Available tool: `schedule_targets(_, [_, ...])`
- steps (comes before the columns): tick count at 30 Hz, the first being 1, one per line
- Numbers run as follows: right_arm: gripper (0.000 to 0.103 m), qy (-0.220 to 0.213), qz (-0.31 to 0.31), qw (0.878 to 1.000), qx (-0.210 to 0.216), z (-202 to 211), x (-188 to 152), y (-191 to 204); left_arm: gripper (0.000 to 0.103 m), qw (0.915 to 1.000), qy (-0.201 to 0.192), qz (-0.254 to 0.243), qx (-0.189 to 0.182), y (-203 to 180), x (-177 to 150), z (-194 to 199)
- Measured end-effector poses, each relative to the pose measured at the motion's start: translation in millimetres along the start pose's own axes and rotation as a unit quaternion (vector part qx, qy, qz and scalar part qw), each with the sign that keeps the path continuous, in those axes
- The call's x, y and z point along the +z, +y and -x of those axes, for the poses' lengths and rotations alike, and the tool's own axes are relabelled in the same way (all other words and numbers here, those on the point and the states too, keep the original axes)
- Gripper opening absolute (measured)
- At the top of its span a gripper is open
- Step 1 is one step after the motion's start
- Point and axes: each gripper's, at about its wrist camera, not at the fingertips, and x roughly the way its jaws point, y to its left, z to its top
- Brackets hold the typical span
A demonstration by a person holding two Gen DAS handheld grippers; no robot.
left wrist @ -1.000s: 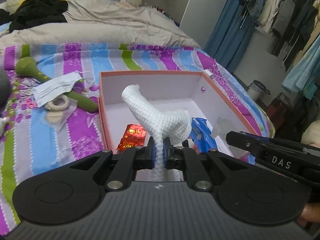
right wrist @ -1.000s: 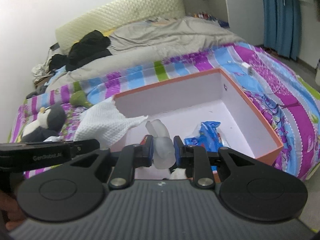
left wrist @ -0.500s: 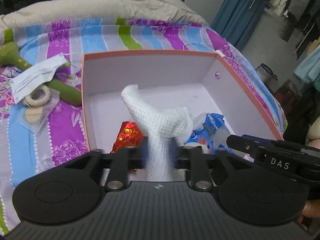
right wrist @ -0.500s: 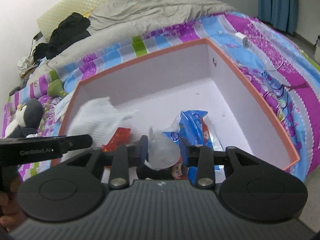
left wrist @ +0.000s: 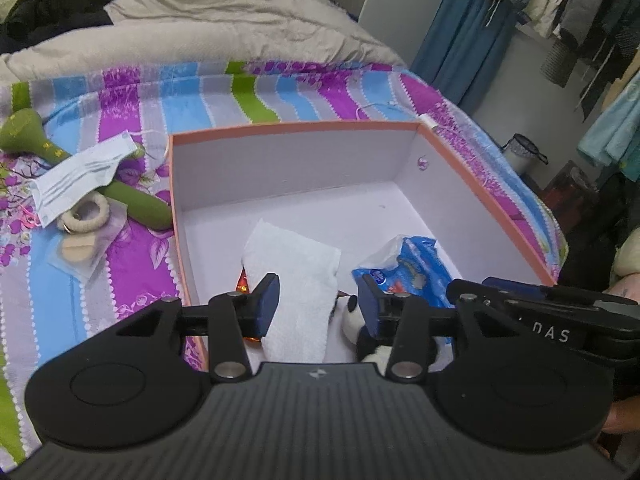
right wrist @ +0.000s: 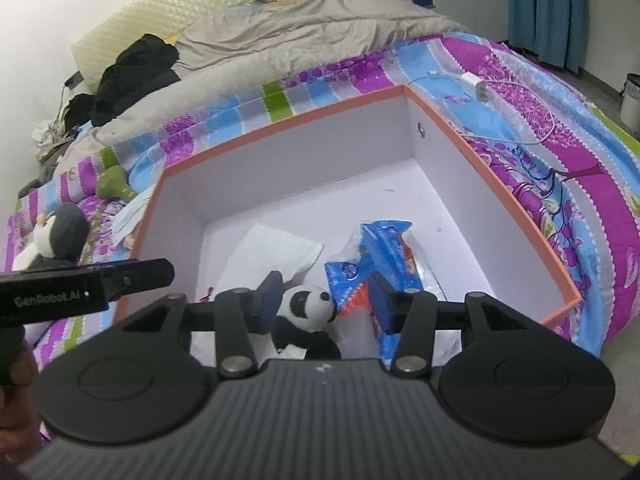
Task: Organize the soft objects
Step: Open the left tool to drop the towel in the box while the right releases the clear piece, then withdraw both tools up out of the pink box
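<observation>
Both tongs opened, white cloth (left wrist: 296,280) dropped

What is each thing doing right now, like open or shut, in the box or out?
Left tongs: open, empty, just opened.
Right tongs: open, empty, just opened.
Box: lidless.
White cloth: lying in box.
Toy panda: in box.
Blue packet: in box.
Toy penguin: outside, on bed.
</observation>
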Motion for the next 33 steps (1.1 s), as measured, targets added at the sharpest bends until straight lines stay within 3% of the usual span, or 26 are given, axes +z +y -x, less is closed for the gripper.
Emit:
schedule_targets(15, [0.050, -0.040, 0.016, 0.999, 0.012, 80, -36, 39, 0.049, 0.9983, -0.058, 0.006, -0.006, 1, -43, 114])
schedule_targets(33, [0.050, -0.065, 0.048, 0.996, 0.043, 147, -98, 100, 0.050, 0.9951, -0.098, 0.016, -0.002, 22, -126, 220])
